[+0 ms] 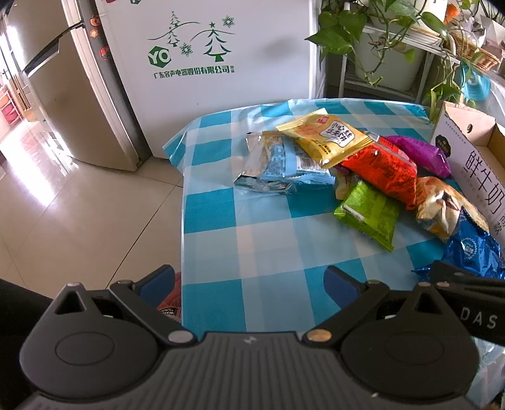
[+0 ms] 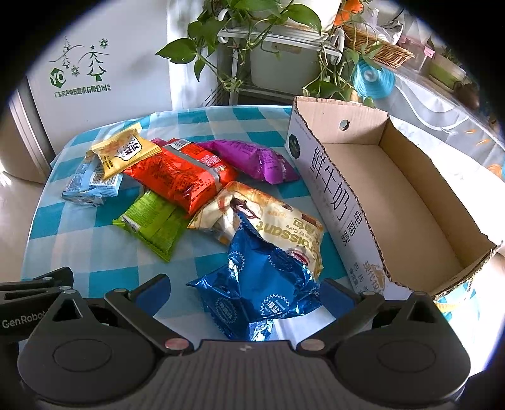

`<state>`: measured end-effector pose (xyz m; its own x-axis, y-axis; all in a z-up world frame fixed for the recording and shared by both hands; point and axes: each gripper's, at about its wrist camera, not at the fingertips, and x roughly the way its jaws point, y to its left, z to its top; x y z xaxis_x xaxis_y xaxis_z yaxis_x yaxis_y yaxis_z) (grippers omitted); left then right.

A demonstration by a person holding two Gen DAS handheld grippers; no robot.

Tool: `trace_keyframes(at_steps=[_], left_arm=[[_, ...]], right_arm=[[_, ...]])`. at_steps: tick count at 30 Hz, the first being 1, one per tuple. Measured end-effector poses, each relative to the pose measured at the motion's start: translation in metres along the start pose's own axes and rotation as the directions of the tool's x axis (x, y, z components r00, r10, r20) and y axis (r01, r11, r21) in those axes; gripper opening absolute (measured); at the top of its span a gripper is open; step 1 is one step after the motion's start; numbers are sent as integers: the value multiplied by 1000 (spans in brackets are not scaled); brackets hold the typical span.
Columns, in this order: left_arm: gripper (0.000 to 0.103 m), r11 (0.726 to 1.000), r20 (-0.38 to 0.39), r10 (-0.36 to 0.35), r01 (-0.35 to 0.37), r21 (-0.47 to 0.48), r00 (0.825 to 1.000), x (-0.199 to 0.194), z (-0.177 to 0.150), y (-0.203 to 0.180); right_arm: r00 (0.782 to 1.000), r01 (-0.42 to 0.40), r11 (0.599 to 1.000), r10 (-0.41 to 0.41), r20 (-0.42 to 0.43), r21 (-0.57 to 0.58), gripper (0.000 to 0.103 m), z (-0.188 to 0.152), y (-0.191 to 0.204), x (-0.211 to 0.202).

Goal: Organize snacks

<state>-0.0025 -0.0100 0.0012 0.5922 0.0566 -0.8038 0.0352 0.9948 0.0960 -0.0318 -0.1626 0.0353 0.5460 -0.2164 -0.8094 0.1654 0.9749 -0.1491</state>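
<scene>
The box [image 2: 334, 202] sits on the worktop [image 2: 94, 208], open at the top, and its brown floor shows bare: nothing inside it. All the snacks lie outside, heaped just left of the box's printed wall.

Nearest that wall, the croissant pack [image 2: 277, 217] lies almost against it, and the blue foil pack [image 2: 262, 290] leans over the croissant pack's near end. The purple pack [image 2: 252, 157] lies by the box's far corner. Left of the purple pack, the red pack [image 2: 180, 179] lies on the heap, with the green pack [image 2: 154, 224] tucked under its near edge. Farther from the box comes the yellow pack [image 2: 123, 151], propped on the red one, and the pale blue pack [image 2: 91, 183] lies farthest out.

The right claw [image 2: 243, 293] stands wide open, empty, its blue pads either side of the blue foil pack, and it isn't clear whether they touch it. The left claw [image 1: 249, 284] is wide open too, holding nothing, over bare checked cloth well left of the box, one finger out past the worktop's edge.

Behind the box, a plant [image 2: 252, 25] trails over a white stand.
</scene>
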Motion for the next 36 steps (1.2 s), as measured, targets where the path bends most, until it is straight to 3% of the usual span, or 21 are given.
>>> trace_keyframes(at_steps=[20, 36], left_arm=[[100, 1000, -16, -22, 22, -22, 1000, 4, -1, 0], [100, 996, -1, -68, 68, -51, 998, 2, -1, 4]], right_arm=[[1000, 1, 1000, -1, -1, 18, 103, -1, -1, 2], [998, -62, 995, 61, 6, 79, 103, -6, -10, 3]])
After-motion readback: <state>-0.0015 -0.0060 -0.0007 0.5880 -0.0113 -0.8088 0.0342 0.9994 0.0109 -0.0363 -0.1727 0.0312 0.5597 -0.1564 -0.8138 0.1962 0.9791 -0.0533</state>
